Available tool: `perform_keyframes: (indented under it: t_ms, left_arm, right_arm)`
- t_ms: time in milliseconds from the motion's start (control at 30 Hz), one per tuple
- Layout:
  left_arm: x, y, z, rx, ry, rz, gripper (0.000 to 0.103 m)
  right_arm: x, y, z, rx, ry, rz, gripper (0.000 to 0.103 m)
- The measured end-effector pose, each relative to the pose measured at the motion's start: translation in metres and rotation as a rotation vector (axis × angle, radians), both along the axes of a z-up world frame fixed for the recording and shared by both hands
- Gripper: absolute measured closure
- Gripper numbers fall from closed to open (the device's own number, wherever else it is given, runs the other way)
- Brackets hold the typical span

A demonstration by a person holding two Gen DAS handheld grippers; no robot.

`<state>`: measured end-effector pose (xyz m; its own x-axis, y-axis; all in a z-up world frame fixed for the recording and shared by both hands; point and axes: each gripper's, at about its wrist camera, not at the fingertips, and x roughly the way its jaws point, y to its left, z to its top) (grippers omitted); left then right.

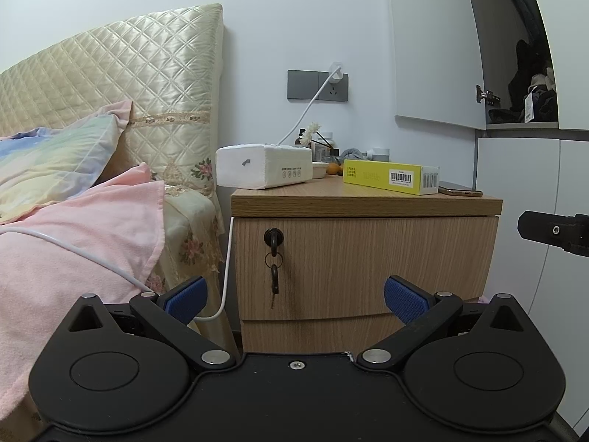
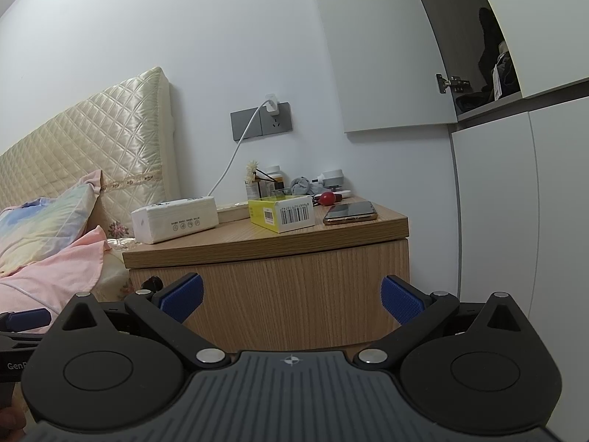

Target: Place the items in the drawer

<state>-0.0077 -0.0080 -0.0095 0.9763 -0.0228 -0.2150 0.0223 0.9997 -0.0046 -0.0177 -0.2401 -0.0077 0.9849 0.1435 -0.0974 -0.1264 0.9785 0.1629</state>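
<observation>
Left gripper [image 1: 292, 296]: I hold it level before the top drawer [image 1: 368, 265] of the bedside cabinet, fingers spread wide and empty, blue pads facing each other. Right gripper [image 2: 291, 296]: likewise spread and empty, held higher and tilted, so the cabinet top [image 2: 257, 243] shows in full. Both are kept back from the wood, which I judge to be a survey stance before any contact.

Drawer status: shut. A key [image 1: 273, 238] sits in the lock at 9 o'clock on the drawer front, a second key hanging from its ring. No handle is visible, so I judge the key to be the likeliest pulling point; my left gripper faces that side.

Items awaiting stowage, right wrist view: tissue pack [image 2: 175, 223] at 9 o'clock on the top, yellow box [image 2: 281, 215] at centre, phone [image 2: 350, 213] at 3 o'clock, all near the front edge and reachable. Small clutter stands at 12 o'clock by the wall. A charger cable [image 1: 227, 269] hangs down the cabinet's left side, a possible snag.

Task progress: nothing stowed; the drawer must open first.
</observation>
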Motion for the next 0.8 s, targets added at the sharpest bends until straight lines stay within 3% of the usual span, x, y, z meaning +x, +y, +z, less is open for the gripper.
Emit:
perform_keyframes:
  t_ms: [800]
  left_arm:
    - [0.0036,-0.0010,-0.0063,0.002,-0.007,-0.002,0.001]
  right_arm:
    - [-0.0062,-0.0096,0.0030,0.040,-0.010,0.010,0.000]
